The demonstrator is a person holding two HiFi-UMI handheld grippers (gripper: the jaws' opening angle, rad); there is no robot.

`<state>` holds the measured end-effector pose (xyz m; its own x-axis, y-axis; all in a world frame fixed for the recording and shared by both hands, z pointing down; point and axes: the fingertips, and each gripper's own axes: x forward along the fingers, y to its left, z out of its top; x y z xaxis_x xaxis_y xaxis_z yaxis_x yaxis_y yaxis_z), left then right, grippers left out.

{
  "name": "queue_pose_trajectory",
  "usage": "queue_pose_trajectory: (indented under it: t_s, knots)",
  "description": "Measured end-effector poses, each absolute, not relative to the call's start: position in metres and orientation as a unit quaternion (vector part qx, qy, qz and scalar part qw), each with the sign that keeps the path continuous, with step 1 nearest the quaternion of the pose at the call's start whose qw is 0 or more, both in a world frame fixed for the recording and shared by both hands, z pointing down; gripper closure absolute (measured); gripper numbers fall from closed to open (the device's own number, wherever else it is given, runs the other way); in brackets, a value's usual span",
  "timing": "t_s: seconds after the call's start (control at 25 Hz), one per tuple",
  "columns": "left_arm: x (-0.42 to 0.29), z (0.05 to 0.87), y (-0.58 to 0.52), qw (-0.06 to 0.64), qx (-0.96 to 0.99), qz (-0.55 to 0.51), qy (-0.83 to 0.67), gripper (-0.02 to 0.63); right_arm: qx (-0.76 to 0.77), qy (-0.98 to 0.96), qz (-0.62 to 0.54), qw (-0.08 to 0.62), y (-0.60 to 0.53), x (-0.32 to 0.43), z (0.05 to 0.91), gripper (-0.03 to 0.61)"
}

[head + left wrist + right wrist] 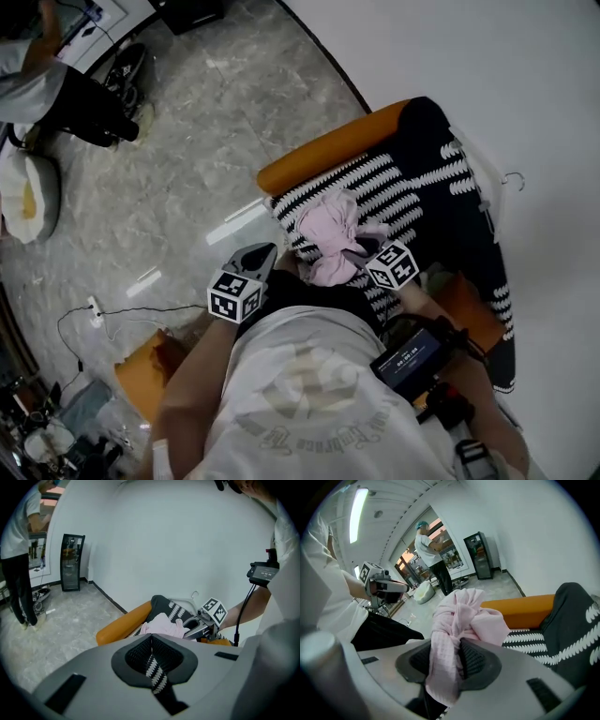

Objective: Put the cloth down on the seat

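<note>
Centrally, in the head view, the right gripper (352, 253) is clamped on a bunched pink cloth (326, 230). The right gripper view confirms that its ribbed pads (480, 660) press on a thick, twisted neck of the fabric. The jaws therefore stand part-way apart around it, with the bulk of the bunch billowing beyond the tips and a short tail hanging below.

The pink cloth lies over the front portion of the seat (403, 202), an orange upholstered piece draped in a black-and-white striped knitted throw. Whether the fabric already rests on the throw or hangs just above it cannot be told.

Key relation: the seat lies ahead of and below the right gripper, which points obliquely downward. The bunch extends from the jaws toward the backrest, roughly along the seat's depth. The orange armrest (328, 148) borders the seat on its left side.

The left gripper (262, 253) stands beside the seat's near left corner, apart from the cloth. Its pads (136, 656) are drawn together to a slit through which only the striped throw shows, and nothing appears to be gripped.

Judgement: the right hand alone carries the cloth, so the coming step likely calls for lowering it onto the throw and parting the jaws. The twisted neck may cling to the pads.
</note>
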<state>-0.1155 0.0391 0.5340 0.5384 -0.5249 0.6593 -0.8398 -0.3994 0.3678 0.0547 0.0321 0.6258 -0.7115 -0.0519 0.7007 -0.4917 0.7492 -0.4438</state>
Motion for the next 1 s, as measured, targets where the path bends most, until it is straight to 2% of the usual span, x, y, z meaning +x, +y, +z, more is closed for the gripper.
queue_pose_trajectory:
  t_s: [0.64, 1.0]
  knots:
    - [-0.144, 0.568, 0.037, 0.409, 0.761, 0.203, -0.460, 0.601, 0.036, -0.847, 0.253, 0.467, 0.008, 0.018, 0.684, 0.423]
    - [-0.147, 0.596, 0.023, 0.426, 0.749, 0.197, -0.469, 0.601, -0.019, -0.835, 0.215, 0.506, -0.005, 0.007, 0.724, 0.423]
